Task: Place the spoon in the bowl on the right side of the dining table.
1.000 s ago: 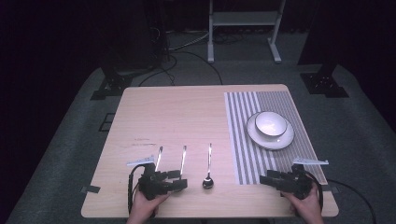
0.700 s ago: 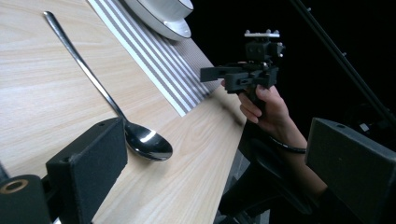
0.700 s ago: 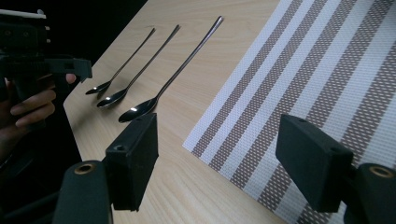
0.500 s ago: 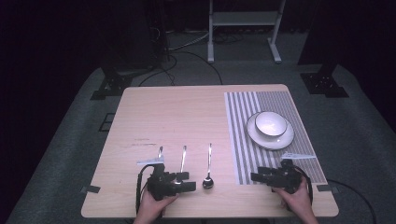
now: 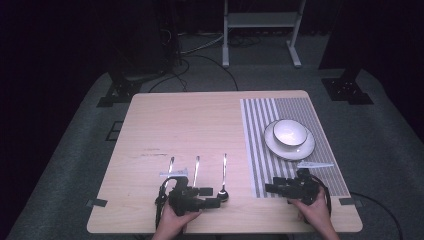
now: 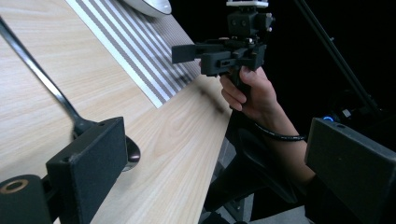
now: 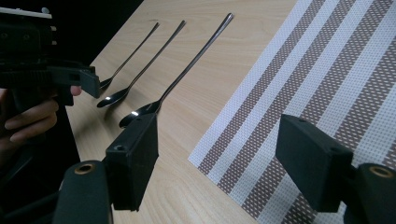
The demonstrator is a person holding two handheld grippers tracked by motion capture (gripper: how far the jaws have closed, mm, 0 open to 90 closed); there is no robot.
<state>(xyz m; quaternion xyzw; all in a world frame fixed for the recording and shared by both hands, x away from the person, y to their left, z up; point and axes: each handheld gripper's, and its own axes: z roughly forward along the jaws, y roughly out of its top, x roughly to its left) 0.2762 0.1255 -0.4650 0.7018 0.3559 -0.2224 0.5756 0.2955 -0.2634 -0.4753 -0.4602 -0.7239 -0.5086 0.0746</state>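
Observation:
Three metal spoons lie side by side near the table's front: the left spoon [image 5: 170, 167], the middle spoon [image 5: 196, 168] and the right spoon [image 5: 224, 176] [image 7: 187, 65] [image 6: 44, 81]. My left gripper [image 5: 214, 198] [image 6: 219, 154] lies low at the front edge, pointing right, open, with one jaw beside the right spoon's bowl. My right gripper [image 5: 269, 189] [image 7: 219, 140] points left over the striped placemat's [image 5: 260, 150] near corner, open and holding nothing. Each gripper faces the other across the right spoon.
A white bowl [image 5: 290, 132] sits on a white plate [image 5: 303, 150] on the placemat at the right. Small white strips lie by the spoons [image 5: 173, 174] and below the plate [image 5: 315, 164]. The table's front edge is close under both hands.
Both grippers have moved inward toward each other. The left one has swung right up to the right spoon's bowl; the right one has slid left to the placemat's edge.

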